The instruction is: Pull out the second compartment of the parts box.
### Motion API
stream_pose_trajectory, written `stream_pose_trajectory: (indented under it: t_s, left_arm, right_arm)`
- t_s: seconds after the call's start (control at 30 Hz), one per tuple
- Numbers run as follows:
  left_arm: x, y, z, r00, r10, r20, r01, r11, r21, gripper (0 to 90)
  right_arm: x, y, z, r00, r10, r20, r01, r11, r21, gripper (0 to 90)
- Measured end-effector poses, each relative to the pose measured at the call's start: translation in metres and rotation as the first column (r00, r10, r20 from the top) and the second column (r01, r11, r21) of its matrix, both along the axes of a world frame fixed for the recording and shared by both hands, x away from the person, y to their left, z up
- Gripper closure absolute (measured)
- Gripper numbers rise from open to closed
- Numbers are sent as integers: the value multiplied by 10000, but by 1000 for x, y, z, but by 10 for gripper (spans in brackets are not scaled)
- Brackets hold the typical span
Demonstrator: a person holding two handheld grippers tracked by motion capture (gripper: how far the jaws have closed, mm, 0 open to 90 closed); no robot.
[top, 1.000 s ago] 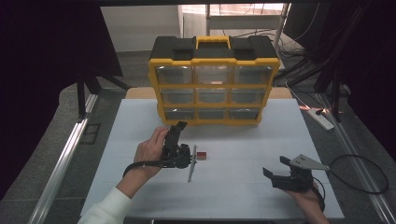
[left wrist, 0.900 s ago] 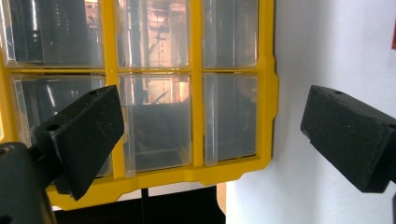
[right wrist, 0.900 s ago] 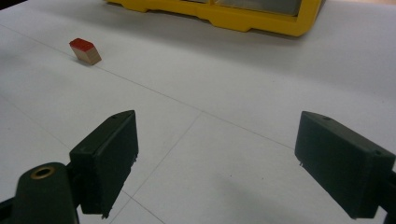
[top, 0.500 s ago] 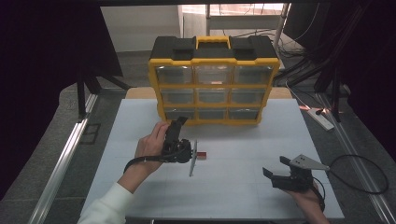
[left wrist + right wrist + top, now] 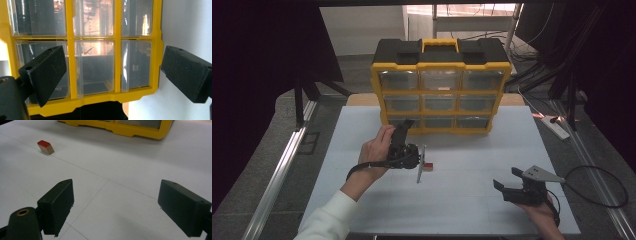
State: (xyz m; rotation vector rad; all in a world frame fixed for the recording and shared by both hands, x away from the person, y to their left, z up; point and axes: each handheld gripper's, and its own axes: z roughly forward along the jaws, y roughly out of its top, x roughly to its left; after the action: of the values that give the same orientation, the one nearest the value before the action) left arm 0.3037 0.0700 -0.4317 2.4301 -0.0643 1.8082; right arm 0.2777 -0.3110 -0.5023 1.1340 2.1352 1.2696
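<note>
A yellow drawer cabinet (image 5: 377, 95) with a black top and clear drawers stands at the back of the white table. My left gripper (image 5: 404, 127) is held close in front of its bottom-left drawers, rolled on its side. The left gripper (image 5: 116, 72) is open, with the clear drawers and yellow frame (image 5: 71, 75) seen between its jaws and nothing held. A small wooden block with a red top (image 5: 428, 166) lies on the table just right of the left hand. My right gripper (image 5: 507, 178) rests open at the front right. From the right gripper (image 5: 115, 205) the block (image 5: 45, 147) lies far ahead to the left.
The white table top (image 5: 472, 150) has open room between the two grippers. The cabinet's base (image 5: 140, 131) bounds the far side. A power strip (image 5: 557, 127) lies on the floor at the right and a metal rail (image 5: 277, 175) runs along the left.
My left gripper has moved a little forward and to the right, closer to the cabinet's bottom drawers. The right gripper and the block have stayed put.
</note>
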Motion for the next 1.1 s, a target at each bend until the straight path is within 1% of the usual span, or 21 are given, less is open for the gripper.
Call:
stream_pose_trajectory:
  t_s: [0.13,0.2,0.23,0.27,0.3,0.33,0.37,0.57,0.73,0.83,0.87,1.1]
  left_arm:
    - [3,0,3,10000,40,49,-41,10000,75,65]
    - [5,0,5,10000,54,61,-54,10000,-6,65]
    - [6,0,6,9999,80,83,-81,9999,79,65]
    - [8,0,6,9999,87,74,-87,10000,8,65]
    - [9,0,8,9999,103,101,-103,9999,76,65]
    - [10,0,8,9999,122,87,-122,9999,19,65]
    - [11,-1,9,9999,115,125,-116,9999,94,65]
    - [18,-3,15,9997,116,221,-116,9999,0,65]
    - [22,-6,20,9995,118,305,-119,9999,41,65]
    - [25,-8,21,9995,128,301,-127,9999,-37,66]
    - [26,-9,22,9994,133,314,-134,9999,39,66]
    - [30,-10,23,9994,92,344,-93,9999,37,66]
  right_arm:
    - [0,0,0,10000,-1,4,1,10000,-6,139]
    - [0,0,0,10000,4,5,-4,10000,-10,139]
    - [0,0,0,10000,3,-7,-3,10000,-15,139]
    - [0,0,0,10000,2,-8,-2,10000,-18,139]
    - [0,0,0,10000,4,-5,-4,10000,-25,139]
    - [0,0,0,10000,-2,-13,2,10000,-26,139]
    - [0,0,0,10000,-3,-7,3,10000,-29,139]
    - [0,0,0,10000,-13,-16,13,10000,-22,138]
    - [1,0,0,10000,-24,6,24,10000,-26,139]
    - [1,0,-1,10000,-39,2,39,10000,-32,138]
    - [1,0,0,10000,-47,7,47,10000,-35,138]
    - [1,0,0,10000,-85,-6,85,10000,-12,138]
